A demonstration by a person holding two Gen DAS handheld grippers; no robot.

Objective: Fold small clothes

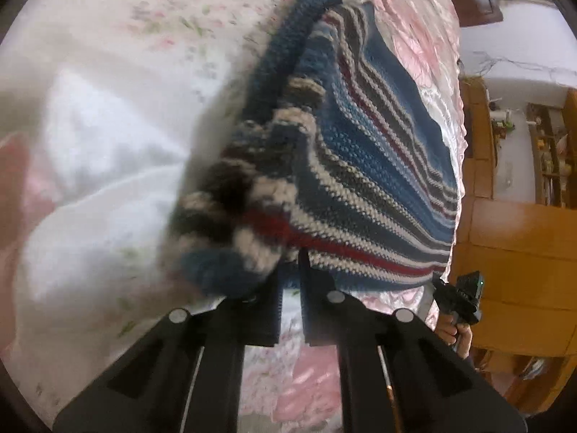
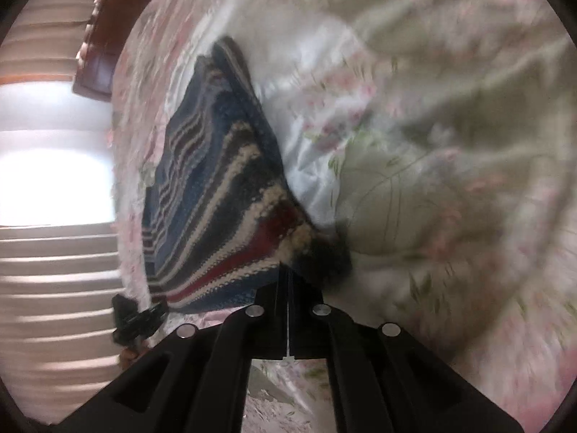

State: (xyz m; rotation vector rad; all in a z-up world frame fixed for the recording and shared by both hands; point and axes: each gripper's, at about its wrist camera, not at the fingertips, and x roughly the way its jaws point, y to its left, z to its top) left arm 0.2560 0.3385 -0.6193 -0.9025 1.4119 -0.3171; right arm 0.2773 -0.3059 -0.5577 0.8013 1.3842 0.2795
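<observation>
A small knitted sweater (image 1: 360, 166) with blue, white, grey and red stripes hangs lifted above a floral bedsheet (image 1: 108, 115). My left gripper (image 1: 288, 270) is shut on its lower edge, the knit bunched over the fingers. In the right wrist view the same sweater (image 2: 216, 195) stretches away to the left, and my right gripper (image 2: 286, 274) is shut on another corner of it. The other gripper (image 1: 459, 297) shows at the right of the left wrist view, held in a hand (image 1: 458, 335); it also appears as a dark gripper (image 2: 135, 317) at lower left in the right wrist view.
The bed carries a white and pink flowered sheet (image 2: 414, 144) with many wrinkles. A wooden headboard (image 2: 108, 36) and a bright window (image 2: 54, 187) lie to the left. Wooden furniture and shelves (image 1: 523, 234) stand beside the bed.
</observation>
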